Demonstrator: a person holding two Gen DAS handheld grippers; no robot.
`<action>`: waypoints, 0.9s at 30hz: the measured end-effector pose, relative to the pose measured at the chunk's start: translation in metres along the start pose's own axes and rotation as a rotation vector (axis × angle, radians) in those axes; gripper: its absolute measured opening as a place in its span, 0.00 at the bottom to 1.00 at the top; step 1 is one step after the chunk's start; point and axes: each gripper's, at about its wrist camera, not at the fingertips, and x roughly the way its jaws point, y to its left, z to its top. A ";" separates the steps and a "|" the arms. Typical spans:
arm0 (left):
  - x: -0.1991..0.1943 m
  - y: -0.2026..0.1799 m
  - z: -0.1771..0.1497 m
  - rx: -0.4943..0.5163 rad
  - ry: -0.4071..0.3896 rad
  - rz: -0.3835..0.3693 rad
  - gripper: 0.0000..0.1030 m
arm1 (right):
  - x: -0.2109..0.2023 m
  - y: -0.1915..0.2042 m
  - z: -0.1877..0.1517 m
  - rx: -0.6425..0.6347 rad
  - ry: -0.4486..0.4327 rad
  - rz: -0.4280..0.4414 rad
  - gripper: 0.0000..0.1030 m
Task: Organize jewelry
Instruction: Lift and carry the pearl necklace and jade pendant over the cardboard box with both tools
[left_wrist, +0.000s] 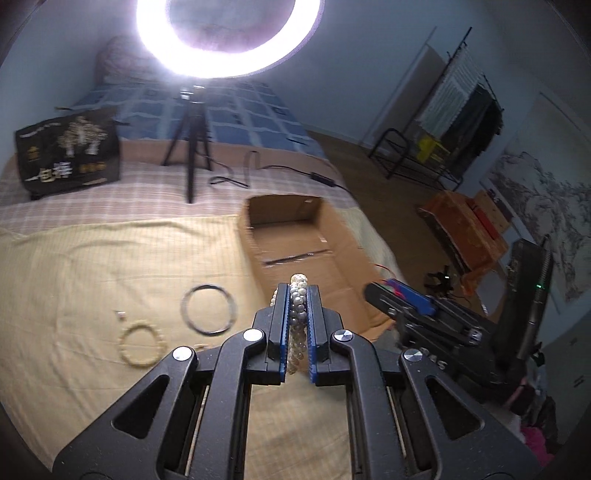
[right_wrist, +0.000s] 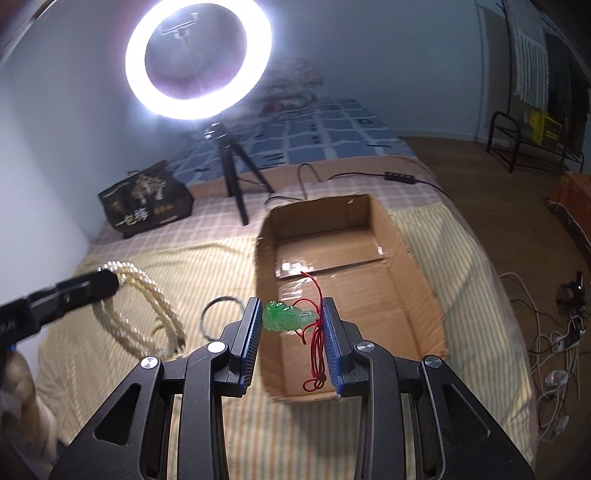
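Note:
My left gripper (left_wrist: 298, 291) is shut on a pearl necklace (left_wrist: 298, 314) and holds it above the bed, near the left wall of an open cardboard box (left_wrist: 332, 236). In the right wrist view the necklace (right_wrist: 147, 314) hangs in loops from the left gripper (right_wrist: 110, 284). My right gripper (right_wrist: 291, 314) holds a green pendant (right_wrist: 286, 317) on a red cord (right_wrist: 316, 339) over the near end of the box (right_wrist: 406, 258); the jaws stand fairly wide, with the pendant wedged between them. A dark bangle (left_wrist: 208, 309) and a cream bead bracelet (left_wrist: 140, 345) lie on the yellow cloth.
A ring light on a tripod (left_wrist: 190, 147) stands on the bed behind the box, with its cable (left_wrist: 295, 171) trailing right. A black printed bag (left_wrist: 68, 155) sits at the far left. Wires and a power strip (right_wrist: 554, 350) lie on the floor to the right.

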 end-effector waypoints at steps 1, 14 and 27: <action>0.003 -0.005 0.000 0.002 0.000 -0.008 0.06 | 0.001 -0.004 0.002 0.006 0.001 -0.004 0.29; 0.072 -0.029 0.001 -0.055 0.100 -0.103 0.06 | 0.028 -0.050 0.009 0.102 0.049 -0.021 0.29; 0.118 -0.027 -0.012 -0.052 0.178 -0.039 0.06 | 0.058 -0.075 -0.004 0.138 0.131 -0.054 0.29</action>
